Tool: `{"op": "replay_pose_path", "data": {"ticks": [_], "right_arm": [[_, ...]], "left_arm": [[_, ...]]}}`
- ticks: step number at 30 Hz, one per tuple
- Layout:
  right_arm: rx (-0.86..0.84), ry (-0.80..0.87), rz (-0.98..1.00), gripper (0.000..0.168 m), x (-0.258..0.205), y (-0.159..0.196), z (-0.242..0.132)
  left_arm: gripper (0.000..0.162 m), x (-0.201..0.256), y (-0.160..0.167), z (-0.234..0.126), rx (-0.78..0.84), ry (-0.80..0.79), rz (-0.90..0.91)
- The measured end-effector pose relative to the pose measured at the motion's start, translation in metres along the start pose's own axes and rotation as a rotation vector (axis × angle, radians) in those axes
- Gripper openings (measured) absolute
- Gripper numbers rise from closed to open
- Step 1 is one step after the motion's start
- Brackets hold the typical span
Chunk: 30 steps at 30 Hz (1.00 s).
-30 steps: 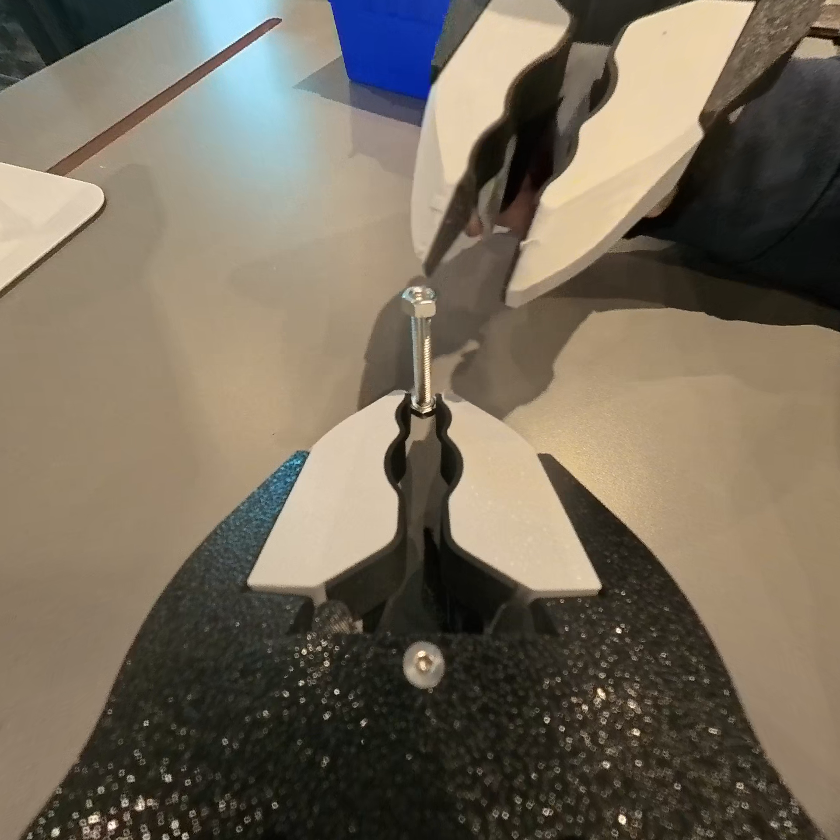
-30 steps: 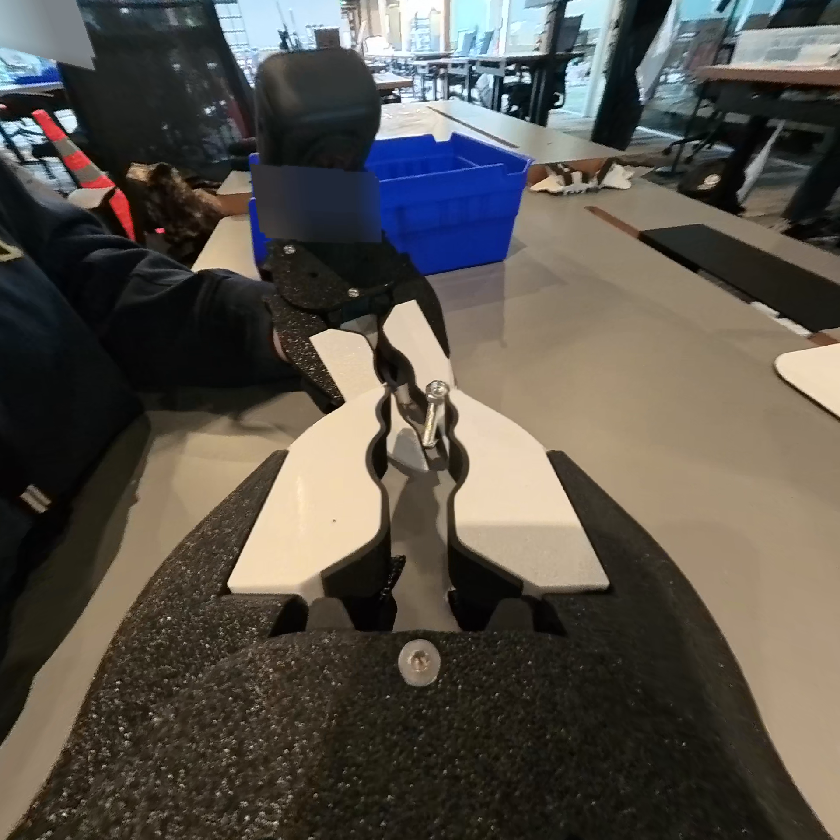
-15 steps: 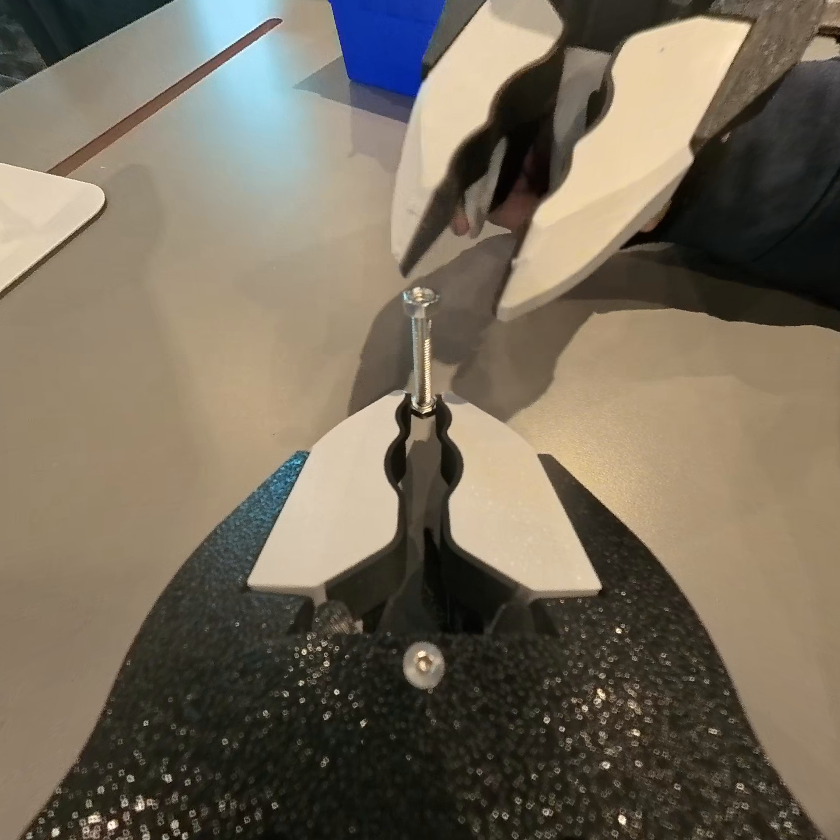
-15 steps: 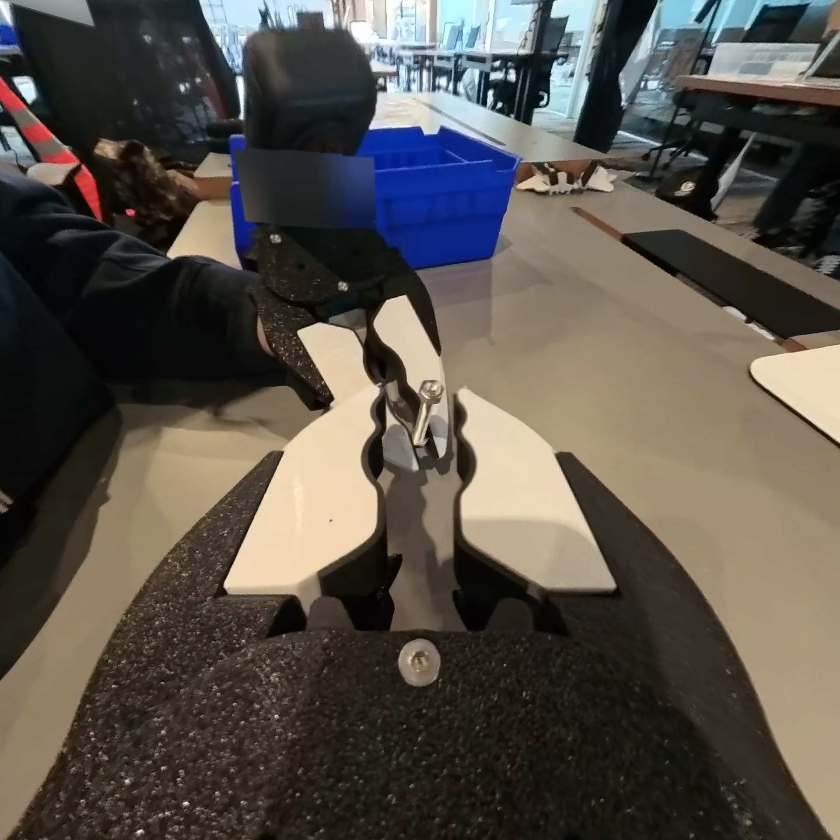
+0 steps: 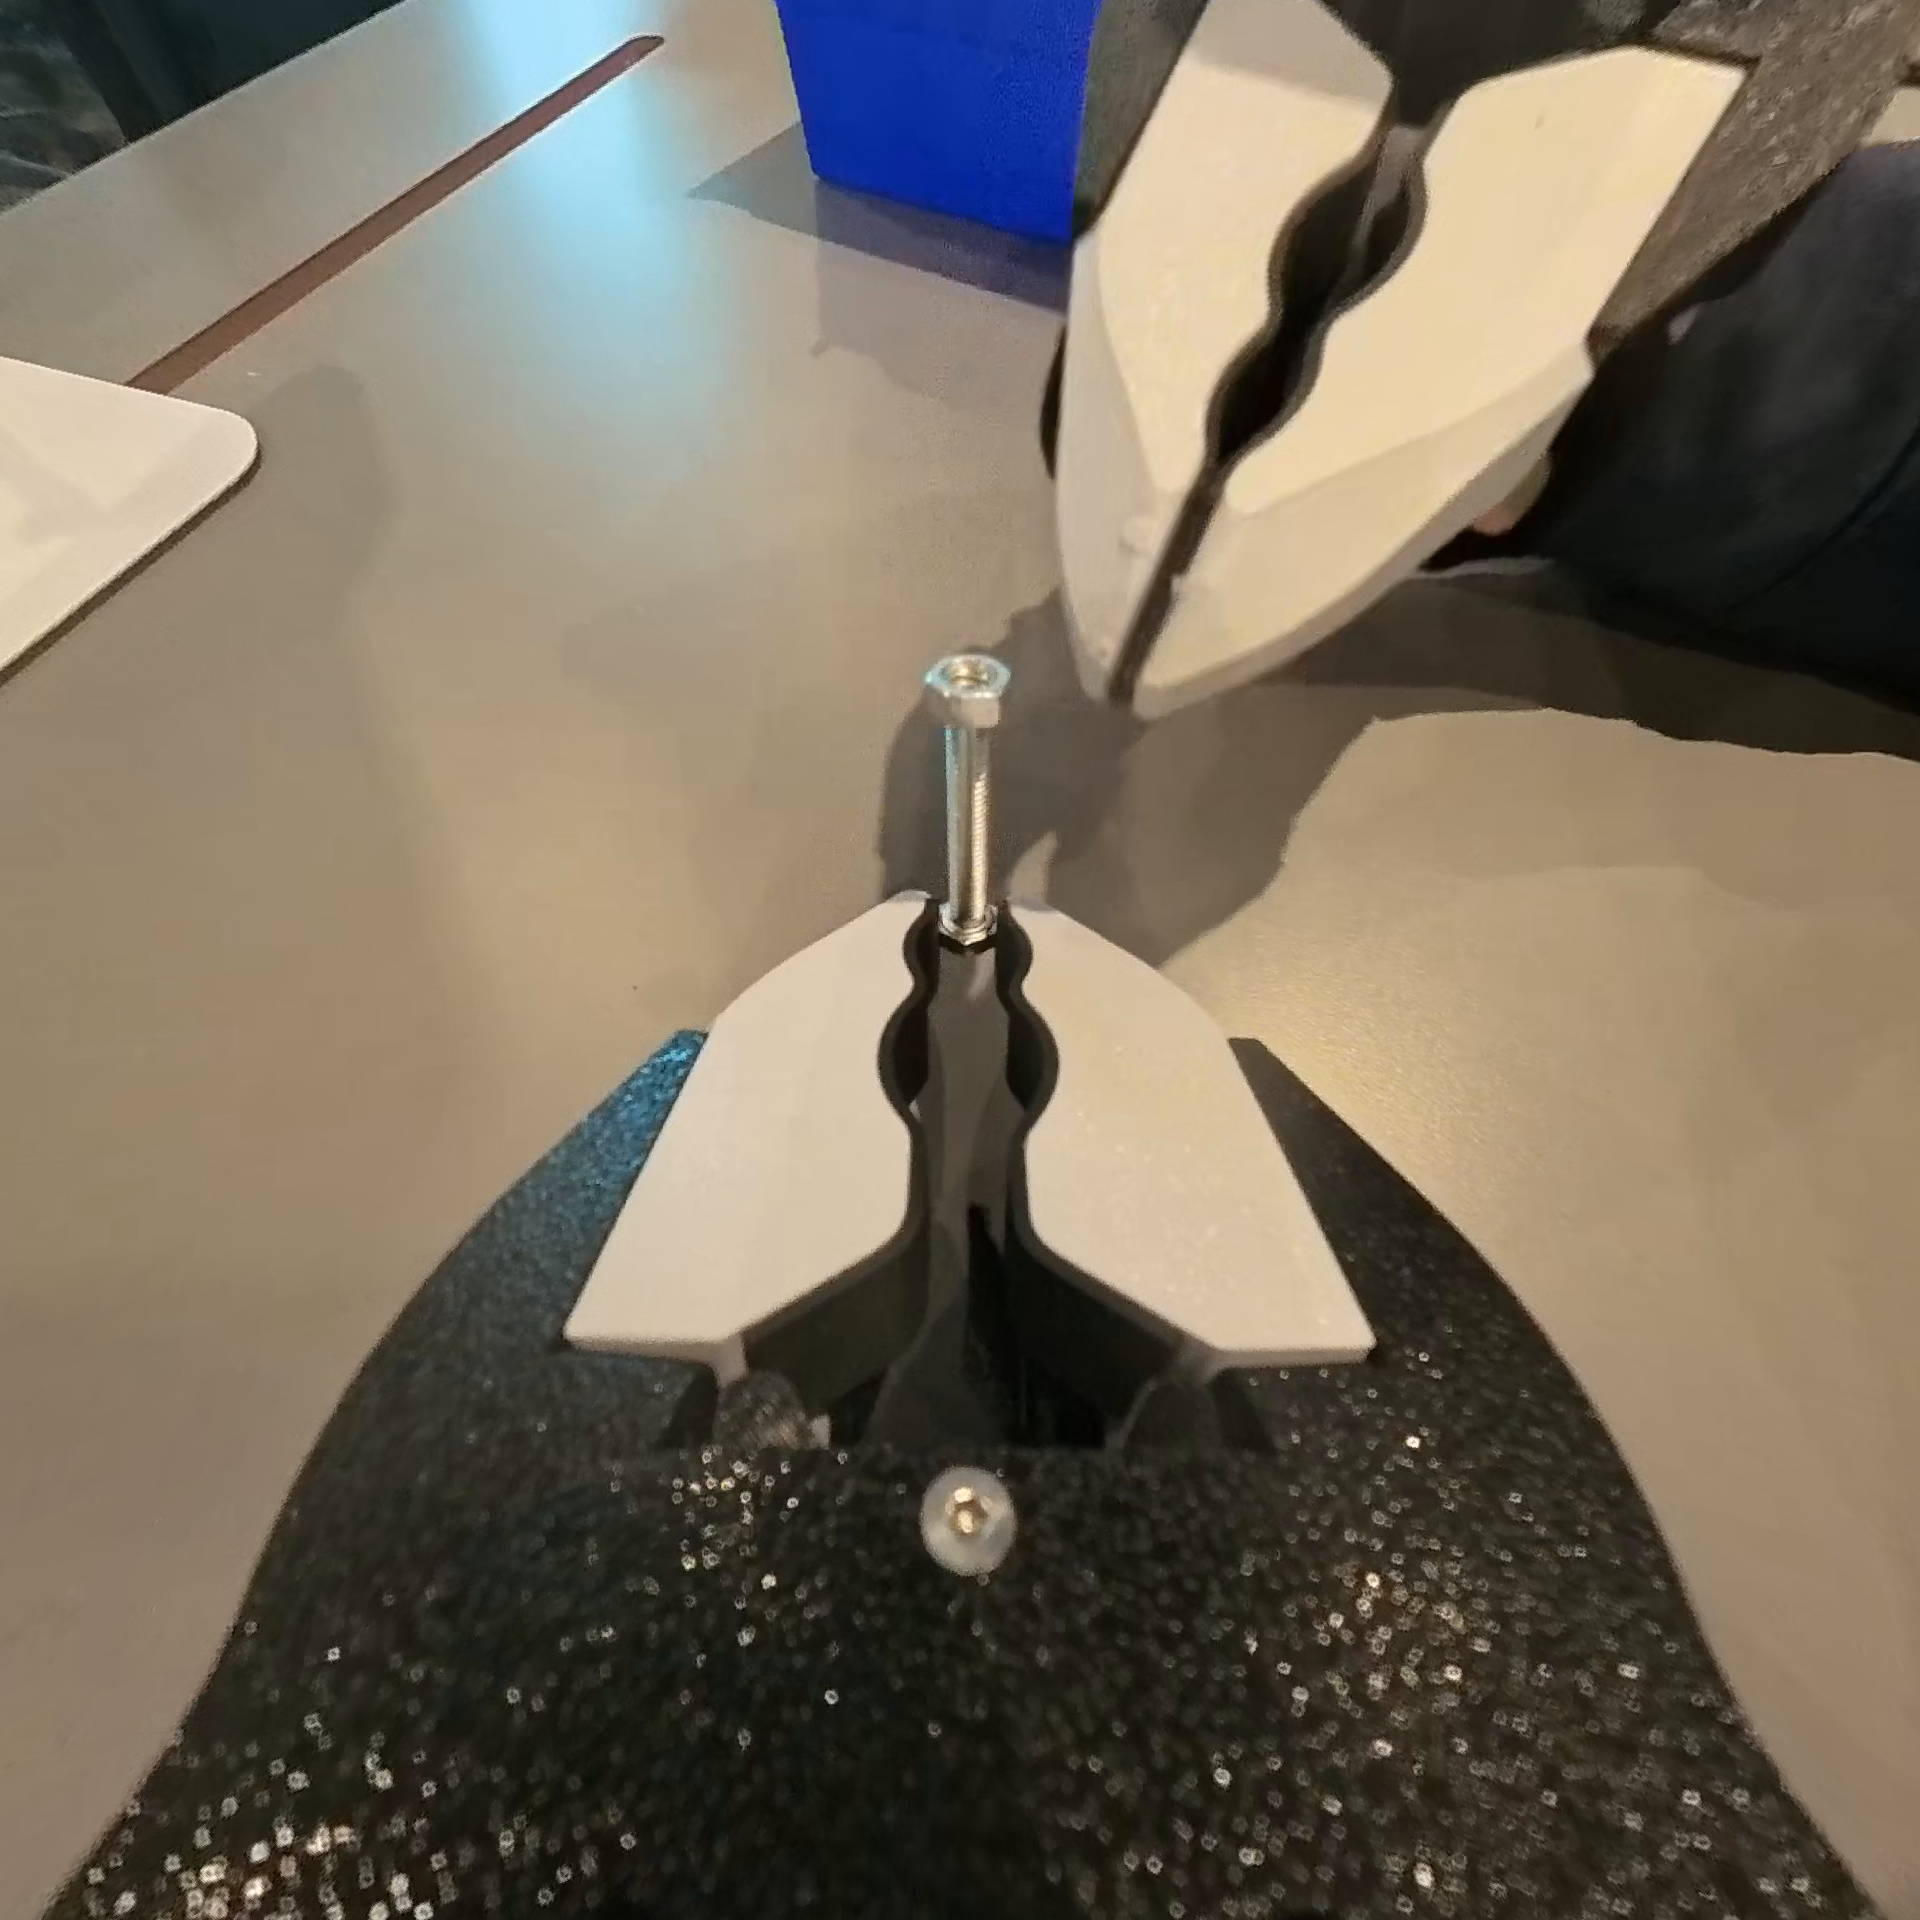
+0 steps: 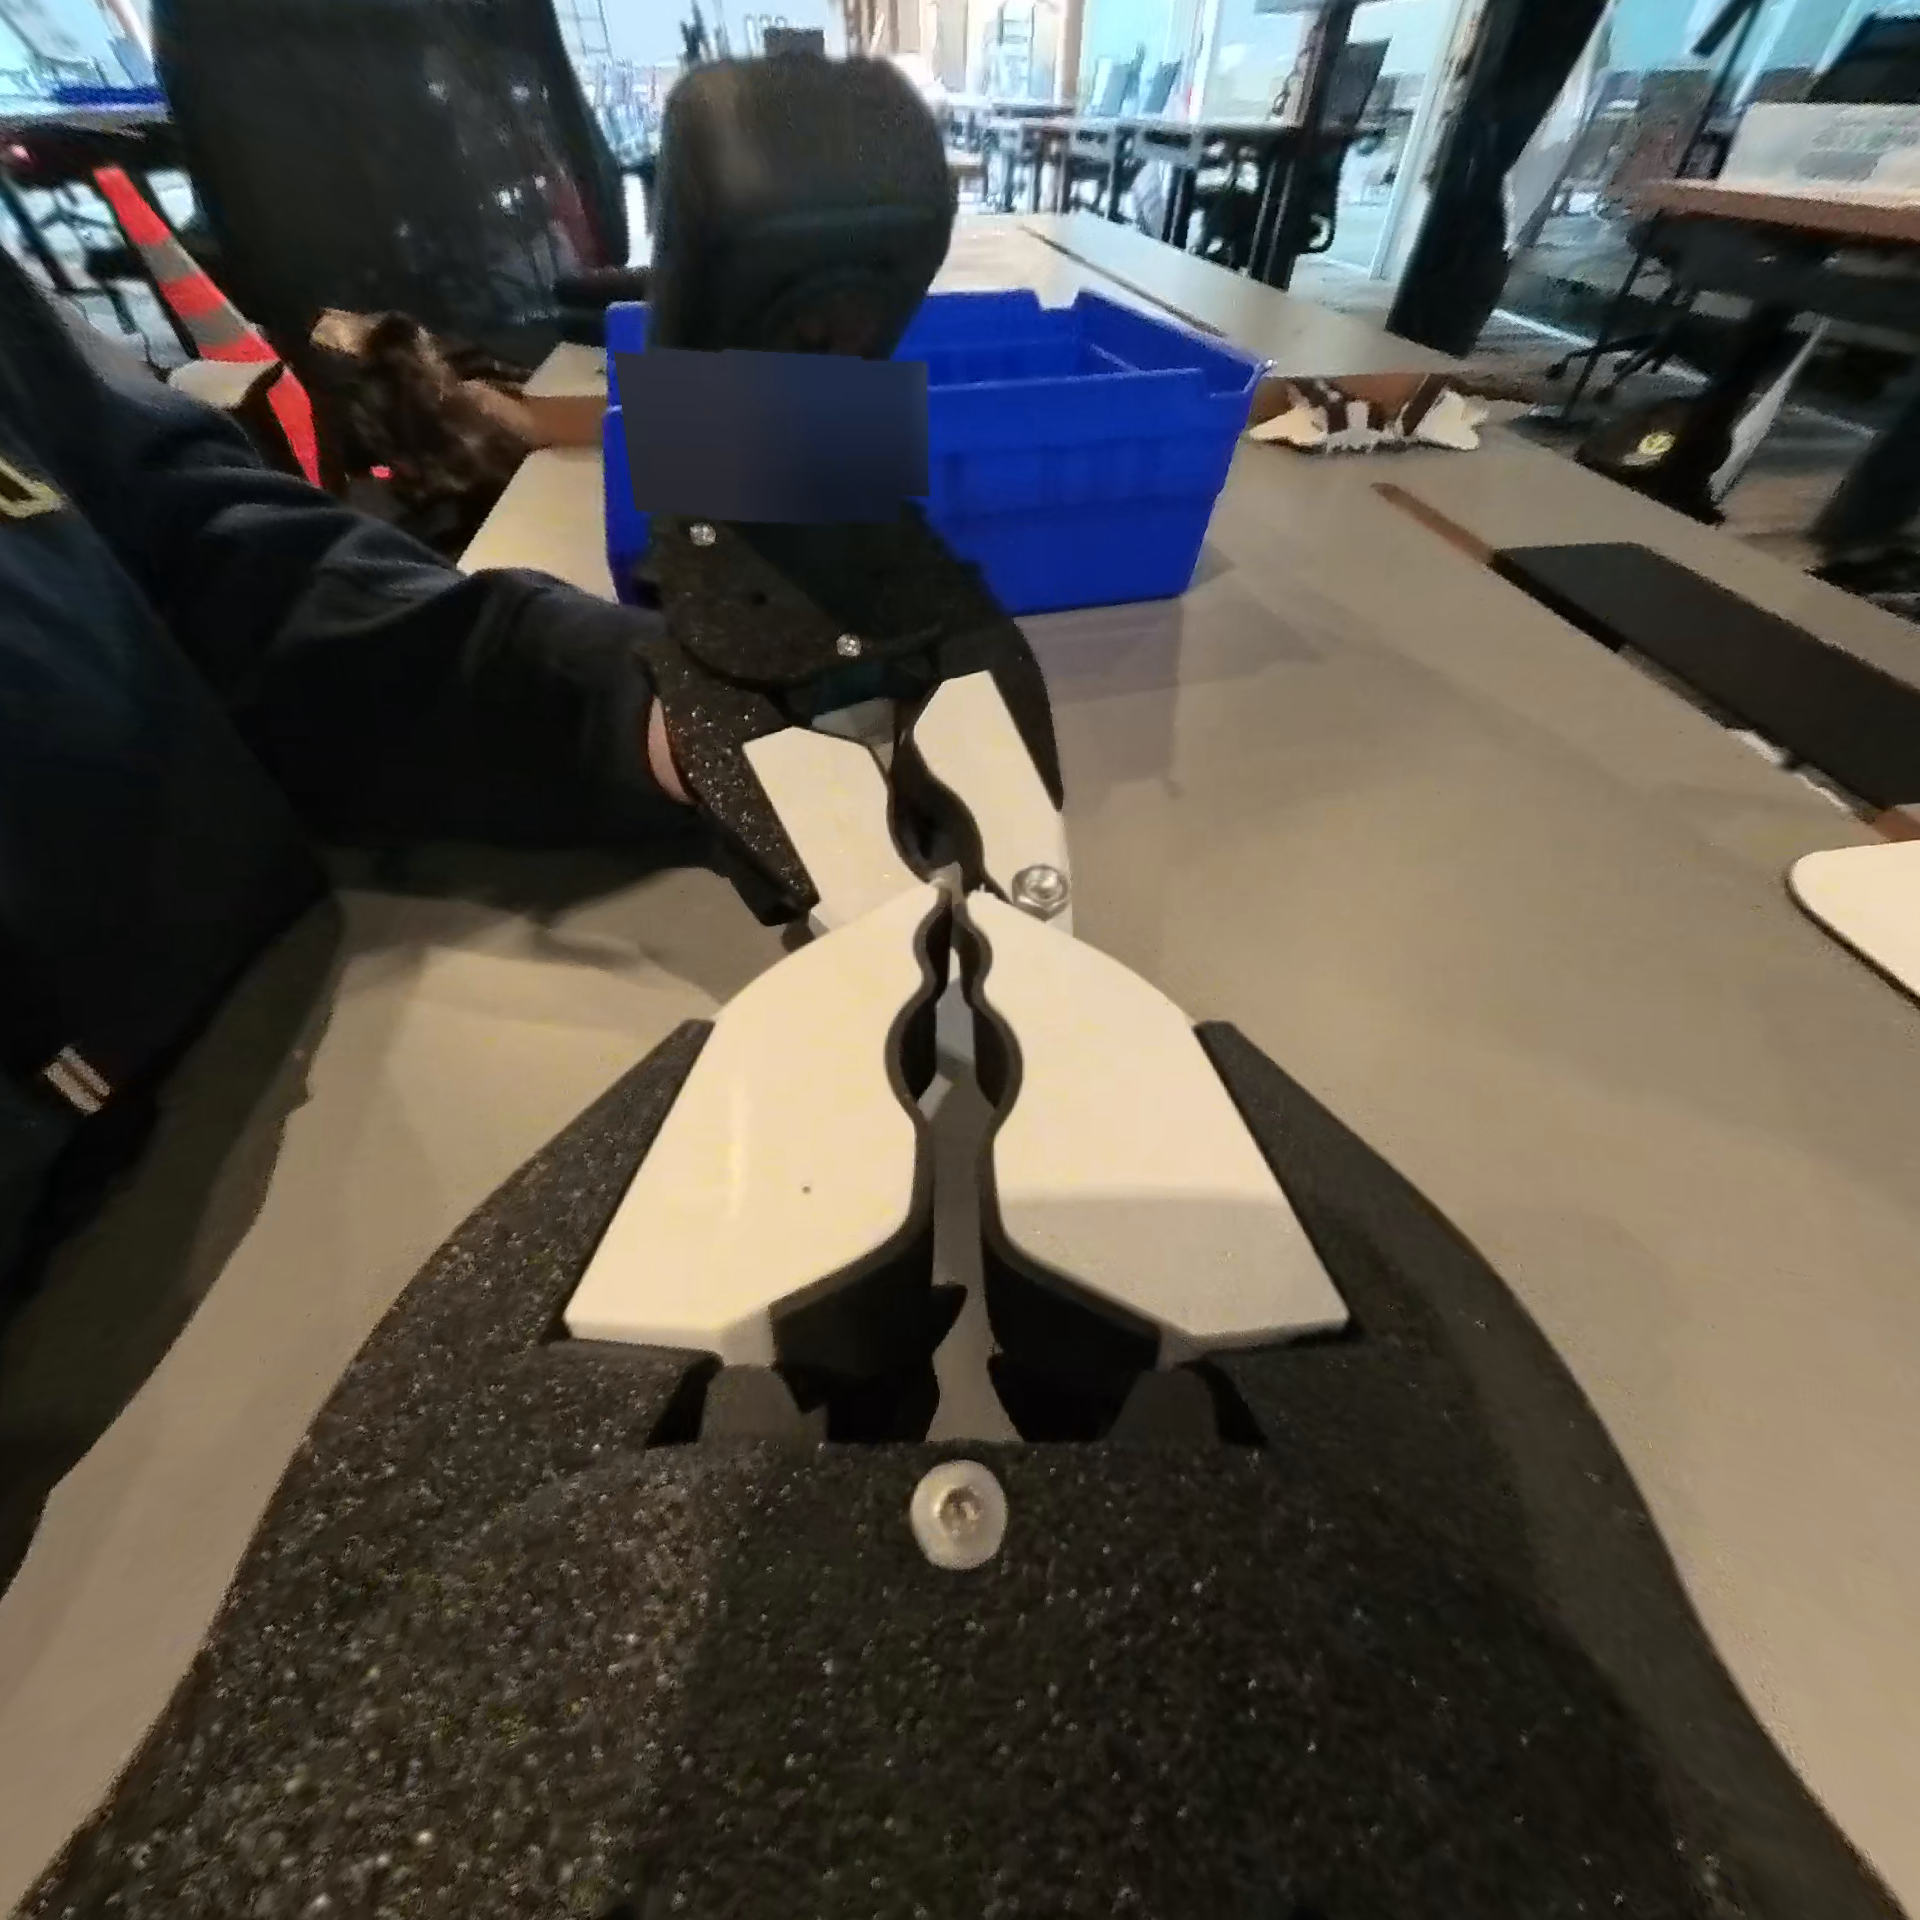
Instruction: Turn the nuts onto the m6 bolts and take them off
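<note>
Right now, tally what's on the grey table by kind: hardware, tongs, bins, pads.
Bolt: 1
Nut: 1
Tongs: 2, left tongs, right tongs
Blue bin: 1
White pad: 1
Black mat: 1
Total: 7

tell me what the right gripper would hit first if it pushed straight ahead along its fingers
Most likely the left gripper, whose fingertips sit right beyond the shut right gripper, clamping the bolt. The nut lies slightly right of that line. Depth is hard to judge.
</note>
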State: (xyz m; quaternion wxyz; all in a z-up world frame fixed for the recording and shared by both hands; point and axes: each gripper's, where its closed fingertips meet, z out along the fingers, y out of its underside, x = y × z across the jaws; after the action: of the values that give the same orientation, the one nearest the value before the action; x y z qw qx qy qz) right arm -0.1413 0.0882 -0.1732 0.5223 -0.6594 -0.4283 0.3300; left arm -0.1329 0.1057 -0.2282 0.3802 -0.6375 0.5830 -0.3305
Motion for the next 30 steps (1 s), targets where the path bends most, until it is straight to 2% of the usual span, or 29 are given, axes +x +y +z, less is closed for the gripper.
{"op": "replay_pose_path", "data": {"ticks": [6,7,9,10,17,19,20,21,22,28,30], "right_arm": [[0.005,0.098,-0.005,0.032,0.013,0.001,0.003],[-0.010,0.099,-0.012,0.031,0.013,0.004,0.004],[-0.029,0.015,-0.018,0.006,0.001,0.006,0.004],[-0.017,-0.012,-0.007,0.001,-0.003,0.004,0.003],[0.014,0.081,0.005,0.028,0.012,0.001,0.001],[-0.010,0.050,-0.004,0.022,0.007,0.005,0.004],[-0.024,0.000,-0.008,0.008,0.000,0.007,0.003],[-0.023,-0.035,-0.004,0.001,-0.005,0.007,0.002],[-0.010,-0.031,0.005,0.002,-0.003,0.005,0.001],[0.016,0.073,-0.002,0.030,0.011,0.002,0.003],[-0.009,0.070,-0.012,0.030,0.009,0.006,0.005]], "left_arm": [[0.010,0.001,0.001,0.000,-0.006,0.002,0.009],[0.010,0.001,0.001,0.000,-0.005,0.002,0.008],[0.010,0.001,0.000,0.000,-0.003,0.001,0.005],[0.010,0.001,0.000,0.000,-0.003,0.002,0.004],[0.010,0.001,0.001,0.001,-0.009,0.002,0.008],[0.010,0.001,0.001,0.000,-0.006,0.002,0.006],[0.010,0.001,0.001,0.000,-0.005,0.002,0.005],[0.010,0.001,0.001,0.000,-0.005,0.003,0.004],[0.010,0.001,0.001,0.000,-0.006,0.003,0.004],[0.010,0.001,0.001,0.001,-0.009,0.003,0.009],[0.010,0.001,0.001,0.001,-0.008,0.003,0.008]]}}
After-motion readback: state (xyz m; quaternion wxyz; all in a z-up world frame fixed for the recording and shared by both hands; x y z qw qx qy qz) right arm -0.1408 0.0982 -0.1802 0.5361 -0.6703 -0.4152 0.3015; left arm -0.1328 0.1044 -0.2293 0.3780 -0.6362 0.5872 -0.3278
